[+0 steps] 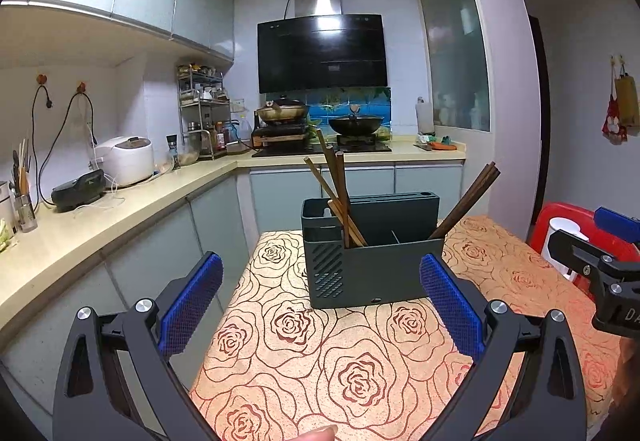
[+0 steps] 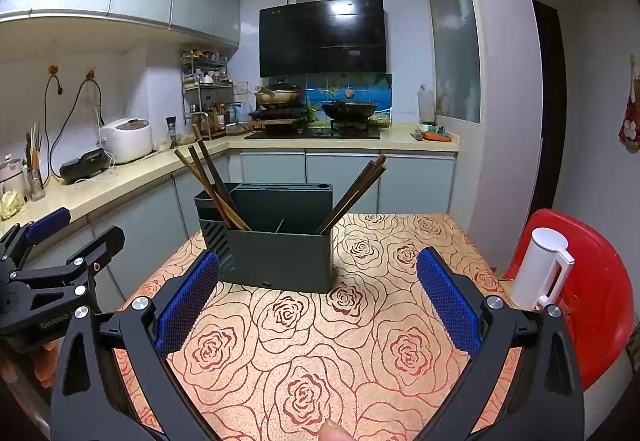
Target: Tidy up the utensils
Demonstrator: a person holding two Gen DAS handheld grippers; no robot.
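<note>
Both my left tongs (image 1: pixel 320 305) and right tongs (image 2: pixel 318 297) gape empty; ahead, the holder (image 2: pixel 280 241) keeps chopsticks (image 2: pixel 208 177) leaning left, another pair (image 2: pixel 352 193) leaning right.

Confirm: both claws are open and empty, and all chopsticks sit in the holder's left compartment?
Not quite. The dark grey plastic utensil holder has brown wooden chopsticks at both ends: a left bunch and a right bunch, as the right wrist view shows. Both claws are open and empty.
</note>
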